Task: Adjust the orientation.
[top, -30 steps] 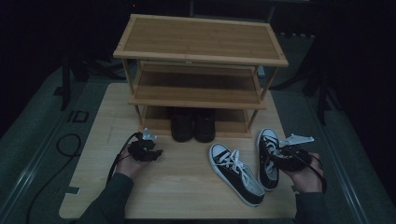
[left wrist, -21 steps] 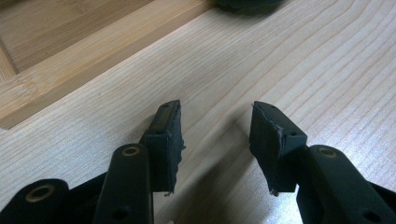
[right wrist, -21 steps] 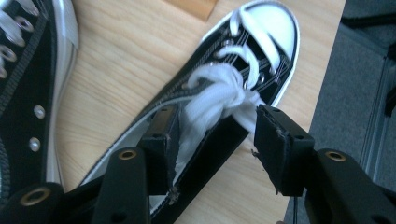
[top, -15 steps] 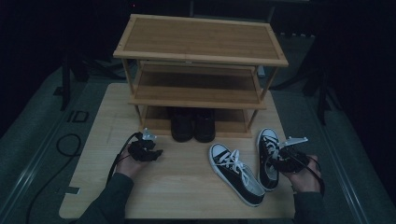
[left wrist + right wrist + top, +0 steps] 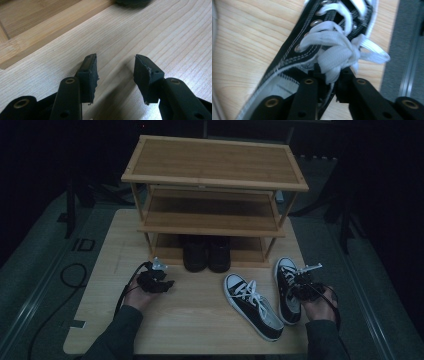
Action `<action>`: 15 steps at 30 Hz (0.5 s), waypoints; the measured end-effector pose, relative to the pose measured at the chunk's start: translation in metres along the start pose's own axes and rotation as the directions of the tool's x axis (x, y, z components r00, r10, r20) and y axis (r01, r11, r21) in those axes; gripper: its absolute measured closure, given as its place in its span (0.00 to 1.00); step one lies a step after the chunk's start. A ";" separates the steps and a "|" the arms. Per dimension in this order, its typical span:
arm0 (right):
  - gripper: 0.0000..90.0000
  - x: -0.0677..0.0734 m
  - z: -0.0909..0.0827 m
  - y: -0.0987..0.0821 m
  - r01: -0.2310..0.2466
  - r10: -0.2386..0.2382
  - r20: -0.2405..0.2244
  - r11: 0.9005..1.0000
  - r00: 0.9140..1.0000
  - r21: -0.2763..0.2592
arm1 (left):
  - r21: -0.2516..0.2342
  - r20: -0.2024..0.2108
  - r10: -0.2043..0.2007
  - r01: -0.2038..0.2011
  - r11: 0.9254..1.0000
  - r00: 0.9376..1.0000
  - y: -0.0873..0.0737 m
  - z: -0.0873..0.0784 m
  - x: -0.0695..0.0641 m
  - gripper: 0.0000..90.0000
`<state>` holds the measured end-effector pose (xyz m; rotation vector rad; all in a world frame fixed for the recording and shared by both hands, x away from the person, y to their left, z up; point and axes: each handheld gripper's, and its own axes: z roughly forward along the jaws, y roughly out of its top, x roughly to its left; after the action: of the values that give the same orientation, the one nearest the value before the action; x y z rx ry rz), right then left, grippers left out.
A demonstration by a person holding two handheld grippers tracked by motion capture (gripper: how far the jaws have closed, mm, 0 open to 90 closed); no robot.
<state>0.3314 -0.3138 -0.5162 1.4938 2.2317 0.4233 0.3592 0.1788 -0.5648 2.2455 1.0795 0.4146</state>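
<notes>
Right gripper point(image 5: 329, 75) seemingly pinches black sneaker's point(image 5: 294, 50) white laces point(image 5: 337, 53).

Sneaker point(image 5: 287, 62) toe beyond frame edge

the left gripper point(image 5: 115, 75) has two black jaws ending in blocky, frayed rubber pads, with brass-ringed screw holes along each arm. the right gripper point(image 5: 329, 75) has the same black arms and brass-ringed holes. from above, each carries a pale grey three-cornered plate and a black cable. both sleeves are dark grey-green.
</notes>
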 end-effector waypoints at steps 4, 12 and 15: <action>0.94 -0.004 -0.004 -0.004 0.026 -0.025 0.029 0.999 0.999 -0.035 | 0.000 0.000 -0.001 0.001 1.000 1.000 0.000 0.000 0.000 0.60; 0.94 -0.004 -0.009 -0.012 0.072 -0.072 0.009 0.992 0.997 -0.100 | 0.000 0.001 -0.002 0.002 1.000 1.000 0.000 0.000 0.001 0.61; 0.94 -0.002 -0.014 -0.012 0.086 -0.088 -0.006 0.989 0.996 -0.116 | -0.002 0.001 -0.004 0.004 1.000 1.000 0.000 0.000 0.001 0.61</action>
<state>0.3156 -0.3206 -0.5097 1.3333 2.2311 0.5256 0.3597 0.1792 -0.5650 2.2410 1.0821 0.4133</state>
